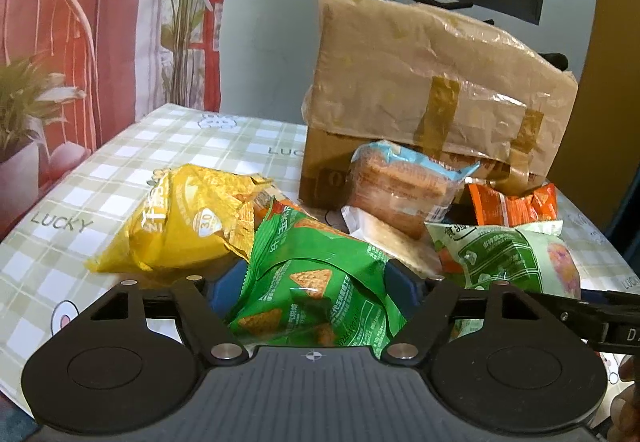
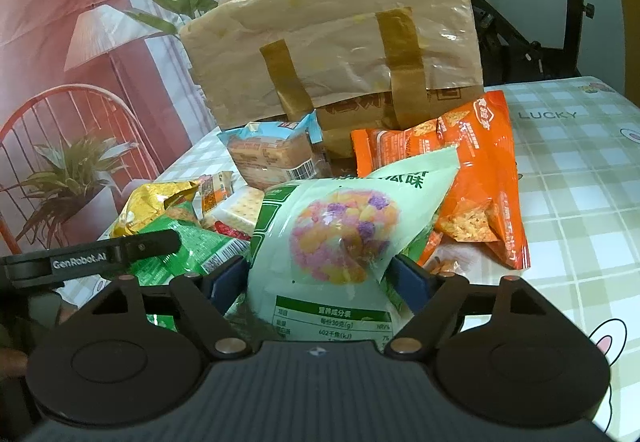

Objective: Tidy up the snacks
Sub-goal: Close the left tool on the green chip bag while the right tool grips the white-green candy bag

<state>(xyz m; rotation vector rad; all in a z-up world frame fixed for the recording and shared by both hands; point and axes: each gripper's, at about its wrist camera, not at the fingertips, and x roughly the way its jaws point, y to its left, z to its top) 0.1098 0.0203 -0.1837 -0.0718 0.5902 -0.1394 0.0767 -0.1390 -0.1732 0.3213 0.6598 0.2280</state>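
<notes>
A home room: checked "LUCKY" cloth on the counter (image 2: 568, 170), exercise bike (image 2: 560, 14) at two o'clock, printed curtain (image 1: 80, 42) at ten.

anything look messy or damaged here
Yes. The snack packets lie in a loose heap in front of the cardboard box, overlapping: a biscuit pack leans on the box. The box looks worn, wrapped in wrinkled plastic and brown tape.
</notes>
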